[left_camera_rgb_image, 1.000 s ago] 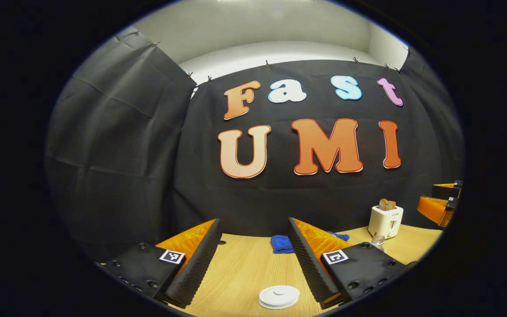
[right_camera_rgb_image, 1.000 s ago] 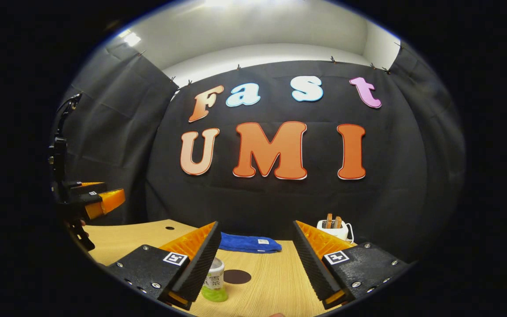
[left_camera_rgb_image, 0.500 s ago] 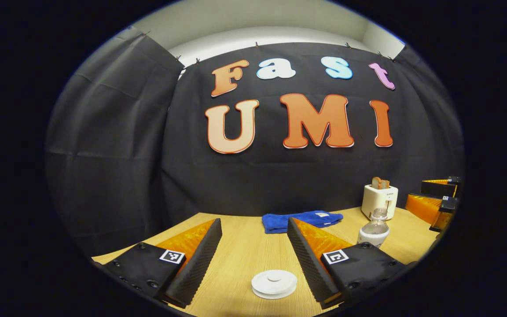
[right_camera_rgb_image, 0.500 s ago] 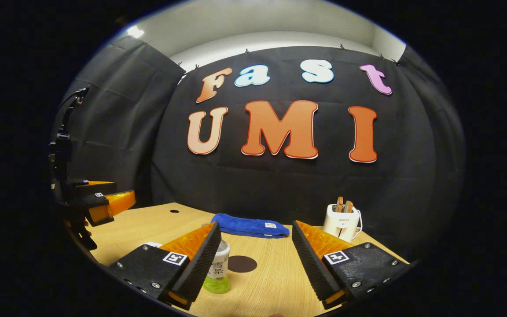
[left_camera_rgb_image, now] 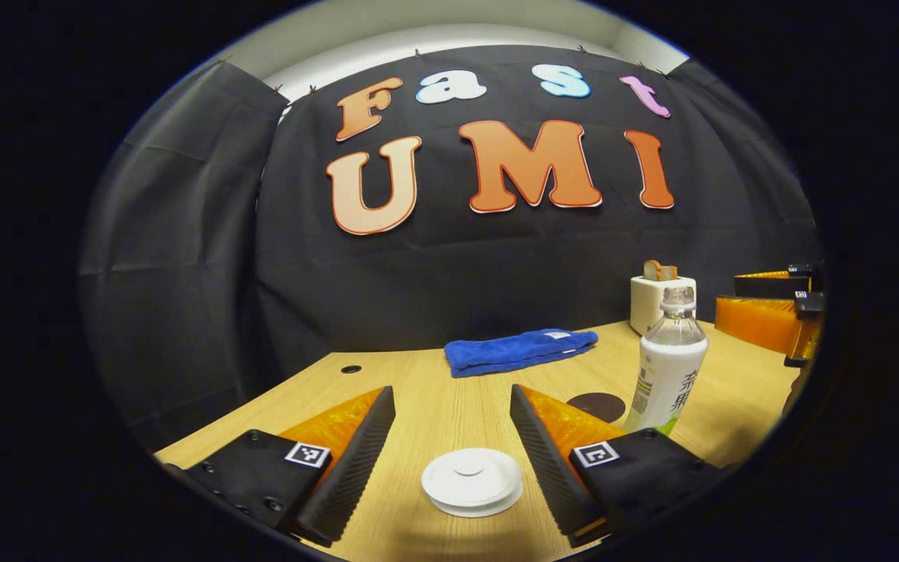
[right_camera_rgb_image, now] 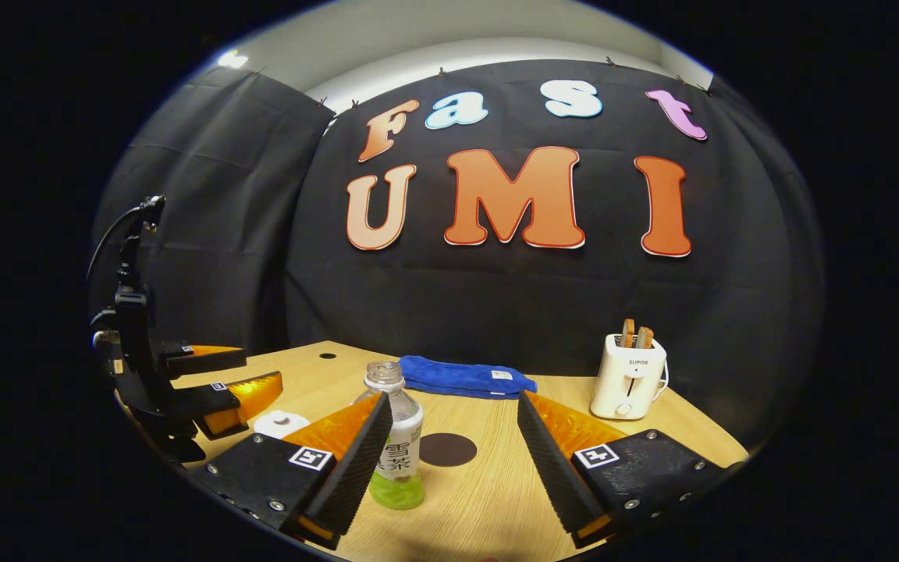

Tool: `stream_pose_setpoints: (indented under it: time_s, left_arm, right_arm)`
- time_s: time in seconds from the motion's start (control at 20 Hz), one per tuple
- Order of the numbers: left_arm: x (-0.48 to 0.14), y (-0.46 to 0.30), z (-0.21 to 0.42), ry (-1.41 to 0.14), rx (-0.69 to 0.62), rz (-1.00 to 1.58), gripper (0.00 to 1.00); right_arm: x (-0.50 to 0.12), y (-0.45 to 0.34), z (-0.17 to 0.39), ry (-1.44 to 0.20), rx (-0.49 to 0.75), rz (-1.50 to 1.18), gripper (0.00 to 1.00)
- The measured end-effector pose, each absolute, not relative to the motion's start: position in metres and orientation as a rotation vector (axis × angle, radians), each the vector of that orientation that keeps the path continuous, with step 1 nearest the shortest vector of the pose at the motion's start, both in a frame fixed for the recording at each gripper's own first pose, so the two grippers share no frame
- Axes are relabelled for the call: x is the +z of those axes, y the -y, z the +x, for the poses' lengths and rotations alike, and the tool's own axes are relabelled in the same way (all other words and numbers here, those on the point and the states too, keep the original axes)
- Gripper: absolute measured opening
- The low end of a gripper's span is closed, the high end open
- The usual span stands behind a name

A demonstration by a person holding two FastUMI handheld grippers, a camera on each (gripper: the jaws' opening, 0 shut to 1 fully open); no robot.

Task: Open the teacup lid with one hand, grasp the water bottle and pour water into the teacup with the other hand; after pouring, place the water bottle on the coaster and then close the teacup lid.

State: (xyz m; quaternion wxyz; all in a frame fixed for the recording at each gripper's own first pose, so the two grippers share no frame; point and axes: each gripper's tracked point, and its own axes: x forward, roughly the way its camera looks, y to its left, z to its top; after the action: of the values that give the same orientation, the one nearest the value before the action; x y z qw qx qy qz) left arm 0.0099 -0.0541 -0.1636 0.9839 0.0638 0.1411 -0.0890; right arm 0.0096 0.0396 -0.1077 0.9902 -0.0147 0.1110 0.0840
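Left gripper [left_camera_rgb_image: 449,437] hovers low over the pale wood-grain tabletop [left_camera_rgb_image: 434,390], jaws spread wide, nothing between them; fingers are orange wedges faced with black ribbed pads. Just ahead, between the fingertips, sits the teacup lid [left_camera_rgb_image: 471,481]: a flat, round white disc with a small central knob, smooth and glossy. Whether a cup lies under it cannot be told. To the right stands the water bottle [left_camera_rgb_image: 668,359], upright, clear plastic, uncapped, white label, green tint at the base. Just left of the bottle's base lies the coaster [left_camera_rgb_image: 597,406], a thin dark round disc, bare. Right gripper [right_camera_rgb_image: 453,460] is likewise released, jaws apart; in its view the bottle stands beside the inner face of its left finger, contact not discernible. Far side: a folded blue terry towel [right_camera_rgb_image: 465,376] and a white boxy toaster [right_camera_rgb_image: 627,376] with two slices standing up.
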Motion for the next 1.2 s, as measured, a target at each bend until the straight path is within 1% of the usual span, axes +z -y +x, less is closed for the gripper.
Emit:
stream_pose_setpoints:
  time_s: [0.05, 0.1, 0.15, 0.2, 0.25, 0.3, 0.4, 0.45, 0.55, 0.6, 0.65, 0.7, 0.8, 0.85, 0.95, 1.1, 1.15, 1.2]
  left_arm:
    - [-0.170, 0.056, 0.011, -0.296, -0.186, 0.126, 0.91]
    - [-0.176, 0.057, 0.012, -0.311, -0.190, 0.120, 0.89]
    - [-0.182, 0.058, 0.013, -0.330, -0.199, 0.113, 0.83]
    - [-0.190, 0.060, 0.013, -0.352, -0.208, 0.112, 0.80]
    - [-0.198, 0.061, 0.013, -0.375, -0.215, 0.120, 0.83]
    - [-0.206, 0.062, 0.014, -0.394, -0.219, 0.131, 0.81]
    - [-0.213, 0.061, 0.015, -0.412, -0.216, 0.151, 0.81]
    - [-0.215, 0.062, 0.014, -0.418, -0.219, 0.156, 0.71]
    - [-0.226, 0.066, 0.017, -0.441, -0.225, 0.160, 0.58]
    - [-0.231, 0.066, 0.016, -0.454, -0.224, 0.163, 0.58]
    - [-0.234, 0.065, 0.017, -0.462, -0.223, 0.166, 0.64]
    - [-0.238, 0.065, 0.018, -0.473, -0.219, 0.166, 0.58]
    - [-0.242, 0.064, 0.019, -0.489, -0.218, 0.159, 0.58]
    - [-0.239, 0.061, 0.023, -0.479, -0.202, 0.166, 0.64]
    - [-0.240, 0.058, 0.021, -0.481, -0.191, 0.157, 0.45]
    - [-0.240, 0.055, 0.020, -0.475, -0.175, 0.158, 0.48]
    - [-0.240, 0.055, 0.021, -0.482, -0.178, 0.157, 0.34]
    - [-0.240, 0.056, 0.021, -0.478, -0.183, 0.167, 0.35]
  right_arm:
    - [-0.109, -0.042, 0.009, -0.223, 0.175, -0.035, 0.97]
    - [-0.111, -0.045, 0.009, -0.225, 0.181, -0.039, 0.97]
    - [-0.113, -0.044, 0.010, -0.227, 0.180, -0.046, 0.97]
    - [-0.115, -0.043, 0.010, -0.231, 0.177, -0.053, 0.97]
    - [-0.114, -0.043, 0.010, -0.224, 0.177, -0.054, 0.97]
    - [-0.113, -0.044, 0.012, -0.223, 0.179, -0.053, 0.97]
    - [-0.114, -0.045, 0.012, -0.222, 0.186, -0.051, 0.97]
    - [-0.114, -0.046, 0.011, -0.218, 0.194, -0.049, 0.97]
    - [-0.113, -0.051, 0.009, -0.209, 0.219, -0.043, 0.97]
    - [-0.113, -0.053, 0.008, -0.207, 0.232, -0.043, 0.97]
    - [-0.112, -0.055, 0.006, -0.206, 0.241, -0.048, 0.97]
    - [-0.114, -0.056, 0.006, -0.204, 0.243, -0.059, 0.97]
    - [-0.114, -0.056, 0.006, -0.195, 0.249, -0.088, 0.98]
    - [-0.114, -0.057, 0.005, -0.190, 0.252, -0.099, 0.98]
    - [-0.115, -0.061, 0.005, -0.188, 0.259, -0.112, 0.98]
    - [-0.116, -0.062, 0.004, -0.186, 0.266, -0.108, 0.98]
    - [-0.116, -0.062, 0.003, -0.188, 0.269, -0.103, 0.97]
    - [-0.117, -0.061, 0.005, -0.190, 0.268, -0.098, 0.97]
